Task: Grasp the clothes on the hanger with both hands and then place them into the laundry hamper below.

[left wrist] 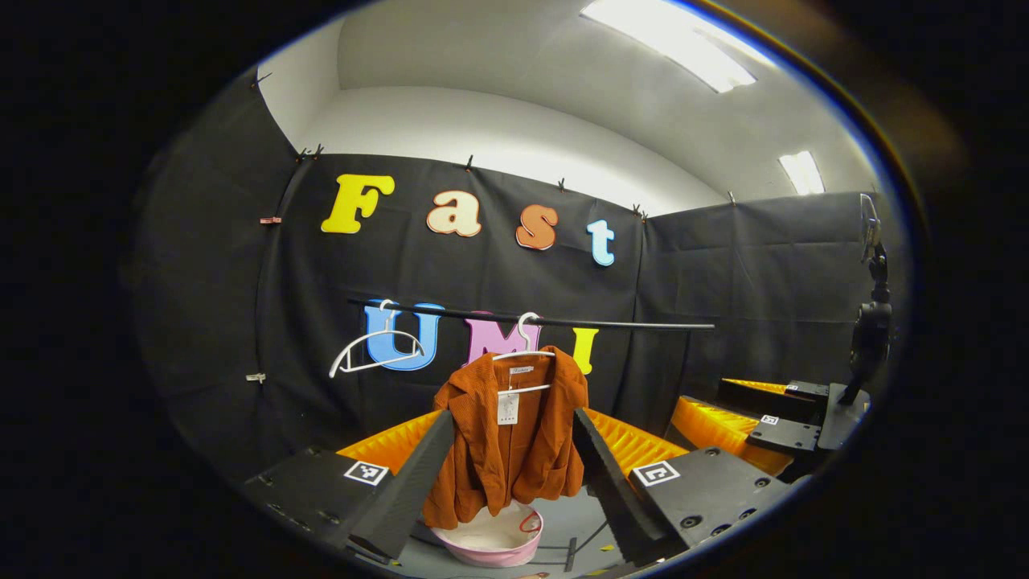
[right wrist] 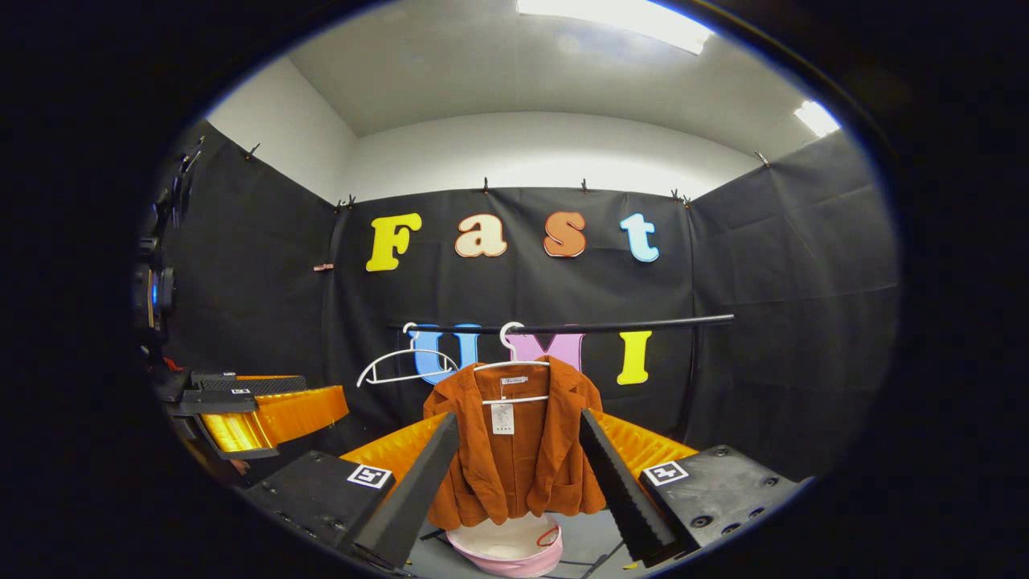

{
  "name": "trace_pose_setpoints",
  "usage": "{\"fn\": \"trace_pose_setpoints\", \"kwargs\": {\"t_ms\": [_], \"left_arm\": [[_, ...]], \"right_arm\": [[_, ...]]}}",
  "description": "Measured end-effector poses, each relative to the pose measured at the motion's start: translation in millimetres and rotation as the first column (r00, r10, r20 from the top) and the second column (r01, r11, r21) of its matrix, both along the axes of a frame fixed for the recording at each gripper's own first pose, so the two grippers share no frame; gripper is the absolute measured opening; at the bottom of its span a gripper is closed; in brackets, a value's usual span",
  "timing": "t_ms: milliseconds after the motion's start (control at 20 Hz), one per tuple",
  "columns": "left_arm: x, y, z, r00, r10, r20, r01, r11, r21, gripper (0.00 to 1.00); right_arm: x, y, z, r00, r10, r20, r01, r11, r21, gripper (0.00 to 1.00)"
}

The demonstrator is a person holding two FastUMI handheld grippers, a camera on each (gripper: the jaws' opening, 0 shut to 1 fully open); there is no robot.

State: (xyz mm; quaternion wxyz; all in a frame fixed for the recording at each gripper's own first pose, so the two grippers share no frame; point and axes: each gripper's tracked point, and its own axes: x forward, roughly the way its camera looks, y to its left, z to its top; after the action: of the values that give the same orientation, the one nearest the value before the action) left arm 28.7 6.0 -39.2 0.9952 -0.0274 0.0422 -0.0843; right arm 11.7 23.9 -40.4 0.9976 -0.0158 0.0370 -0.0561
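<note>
Here, both grippers' fingers [left wrist: 402, 482] [right wrist: 414, 482] spread wide, holding nothing, orange jacket [left wrist: 506, 438] beyond

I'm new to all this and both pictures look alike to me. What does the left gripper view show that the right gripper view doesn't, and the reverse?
Left gripper view: the right tool at its right edge, fingers apart. Right gripper view: the left tool at its left edge, also open. Both share the orange jacket on a white hanger, an empty hanger beside it on the black rail, and the pink hamper below.
</note>
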Motion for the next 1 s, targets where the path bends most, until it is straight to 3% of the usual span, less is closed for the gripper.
{"fn": "trace_pose_setpoints", "kwargs": {"t_ms": [200, 450, 550, 850, 1000], "left_arm": [[36.0, -9.5, -17.9, 1.000, -0.008, 0.003, 0.008, 1.000, 0.017, 0.94], [104.8, -24.4, -39.2, 0.998, 0.024, 0.050, -0.025, 0.999, 0.026, 0.91], [132.8, -30.9, -52.0, 0.998, 0.039, 0.056, -0.040, 0.999, 0.024, 0.94], [201.7, -35.4, -85.3, 0.987, 0.131, 0.093, -0.132, 0.991, -0.001, 0.94], [225.4, -36.1, -106.1, 0.983, 0.164, 0.084, -0.164, 0.986, -0.006, 0.94]], "right_arm": [[36.0, -15.8, -16.6, 1.000, 0.002, -0.001, -0.002, 1.000, 0.008, 0.99], [110.1, -46.2, -41.1, 0.999, 0.039, 0.007, -0.039, 0.999, 0.016, 0.98], [139.2, -57.4, -51.5, 0.998, 0.060, 0.016, -0.060, 0.998, 0.007, 0.98], [206.2, -73.5, -87.3, 0.988, 0.140, 0.058, -0.141, 0.990, 0.012, 0.98], [228.6, -85.1, -116.5, 0.989, 0.143, 0.039, -0.144, 0.989, 0.030, 0.98]]}}
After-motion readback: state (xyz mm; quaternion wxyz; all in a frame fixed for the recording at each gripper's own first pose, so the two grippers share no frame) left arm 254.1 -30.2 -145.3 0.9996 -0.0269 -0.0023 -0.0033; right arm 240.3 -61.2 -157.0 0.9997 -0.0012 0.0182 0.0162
